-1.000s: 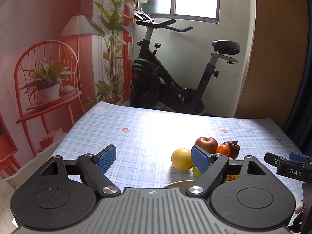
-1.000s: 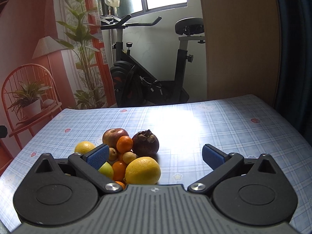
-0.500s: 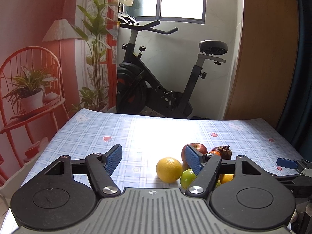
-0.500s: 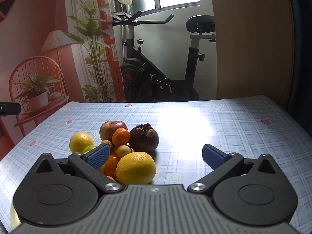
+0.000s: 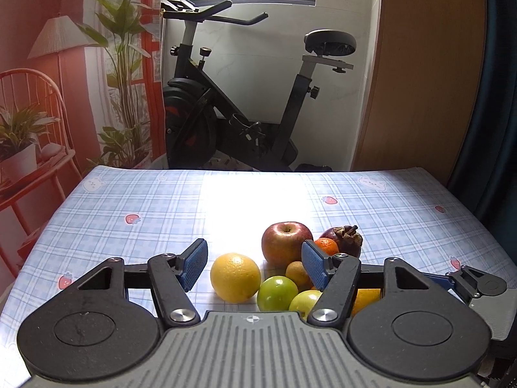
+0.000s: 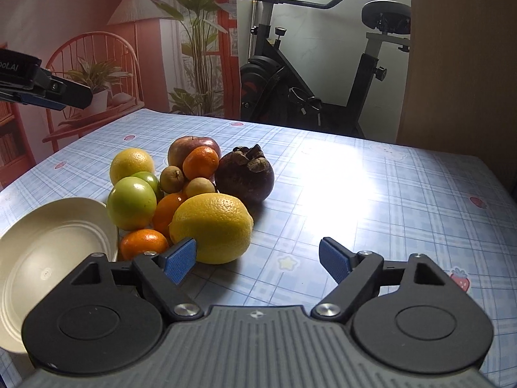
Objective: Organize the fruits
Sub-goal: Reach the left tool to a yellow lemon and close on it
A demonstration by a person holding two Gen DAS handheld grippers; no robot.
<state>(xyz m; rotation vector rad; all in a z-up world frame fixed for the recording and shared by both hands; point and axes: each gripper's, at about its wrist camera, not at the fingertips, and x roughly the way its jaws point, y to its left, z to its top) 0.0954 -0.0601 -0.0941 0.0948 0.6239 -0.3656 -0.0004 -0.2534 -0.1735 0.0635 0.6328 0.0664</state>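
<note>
A pile of fruit lies on the blue checked tablecloth. In the right wrist view: a big lemon [image 6: 211, 228], a green apple [image 6: 131, 203], a yellow orange [image 6: 131, 165], a red apple [image 6: 193, 148], tangerines [image 6: 200, 162], a dark mangosteen [image 6: 244, 177]. A white bowl [image 6: 48, 258] sits empty at the left of the pile. My right gripper [image 6: 257, 260] is open, low, its left finger just before the lemon. My left gripper [image 5: 254, 263] is open above the yellow orange [image 5: 235, 277] and green apple [image 5: 277, 292]; the red apple [image 5: 286, 244] lies beyond.
An exercise bike [image 5: 245, 110] stands beyond the table's far edge. A red chair with a potted plant [image 5: 19, 148] is at the left, a wooden panel [image 5: 420, 74] at the right. Bare cloth [image 6: 387, 200] spreads right of the pile.
Both grippers have moved closer to the fruit pile and lower. The right view has swung left, so the white bowl shows. Both stay open.
</note>
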